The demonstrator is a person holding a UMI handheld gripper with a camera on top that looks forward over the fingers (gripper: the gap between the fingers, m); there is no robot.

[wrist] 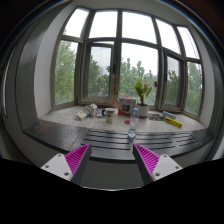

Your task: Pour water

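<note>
My gripper (pixel 112 157) is open and empty, its two magenta pads (pixel 77 156) spread wide over a dark table top (pixel 110 150). Well beyond the fingers, on a pale window ledge (pixel 60 125), stand several small things: a clear bottle with a blue cap (pixel 131 131) at the near edge, a mug (pixel 110 115), a white cup-like thing (pixel 90 110) and a box (pixel 127 105). Nothing stands between the fingers.
A potted plant with yellow flowers (pixel 142 95) stands on the ledge before a bay window (pixel 120 60). A yellow thing (pixel 173 121) lies at the ledge's right end. Dark wall flanks the window on the left.
</note>
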